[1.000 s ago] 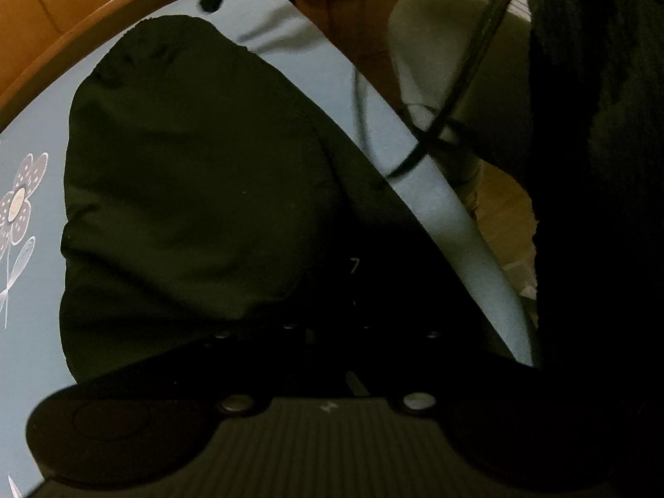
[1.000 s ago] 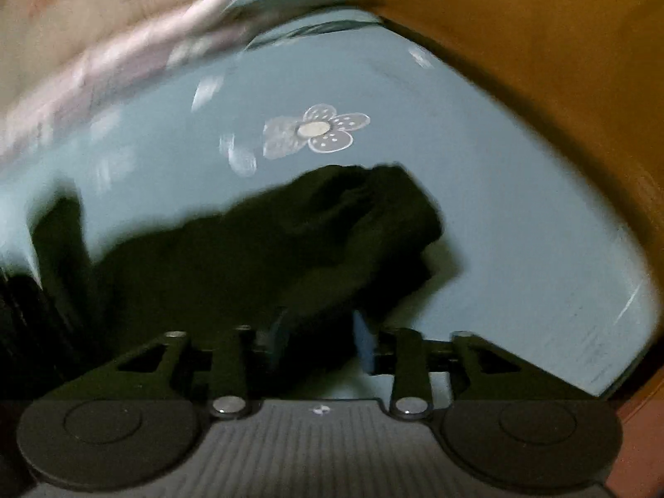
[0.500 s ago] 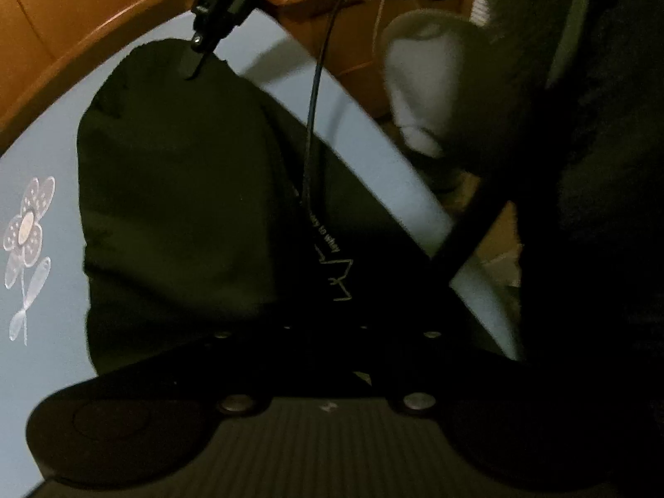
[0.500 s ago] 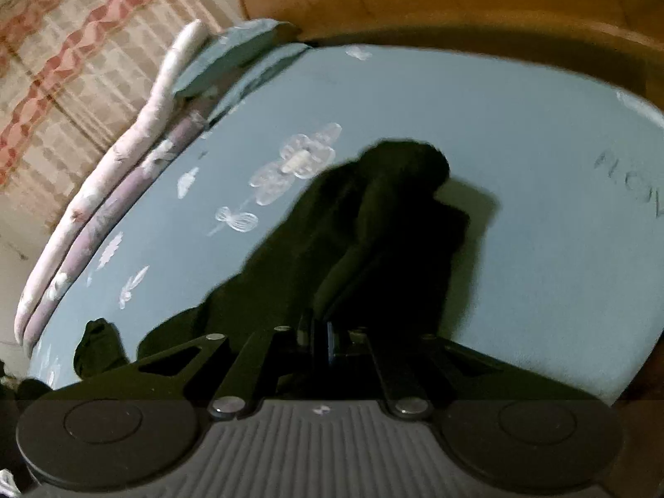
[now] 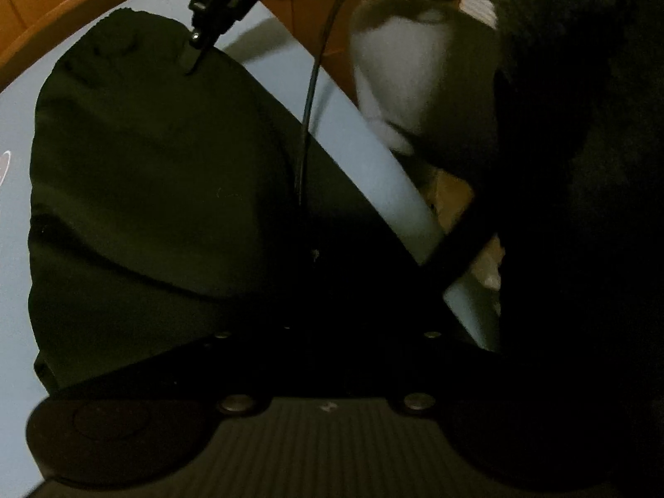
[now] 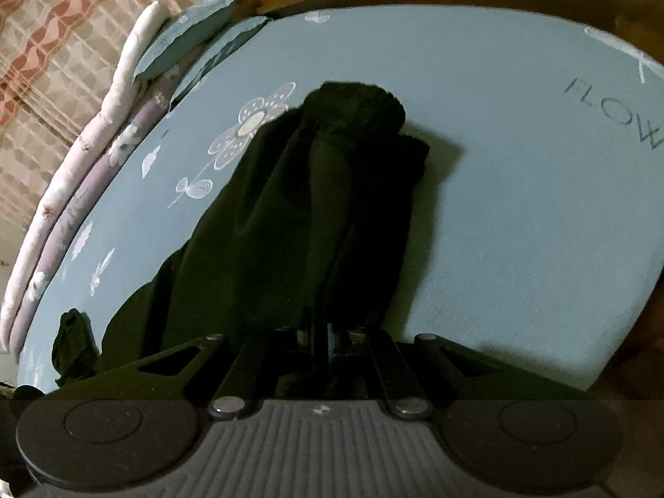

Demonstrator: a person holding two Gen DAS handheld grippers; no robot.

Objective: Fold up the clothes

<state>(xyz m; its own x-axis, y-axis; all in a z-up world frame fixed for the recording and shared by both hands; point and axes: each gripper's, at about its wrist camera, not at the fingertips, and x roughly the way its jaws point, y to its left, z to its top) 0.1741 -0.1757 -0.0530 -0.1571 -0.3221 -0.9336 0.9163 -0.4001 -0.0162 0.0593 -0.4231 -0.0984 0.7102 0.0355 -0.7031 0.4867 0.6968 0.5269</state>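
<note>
Right gripper (image 6: 328,342) lowered, jaws now clamped on black garment (image 6: 315,191); left gripper (image 5: 328,323) kept clenched on same cloth. Fold ready to be drawn over.

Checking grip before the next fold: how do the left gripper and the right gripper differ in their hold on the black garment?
The right gripper has its jaws visibly shut on a bunched fold of the black garment. The left gripper is shut too, but it is too dark to tell whether it pinches cloth. The right gripper works the garment's far end, the left gripper its near end. Both are over the blue sheet.
</note>
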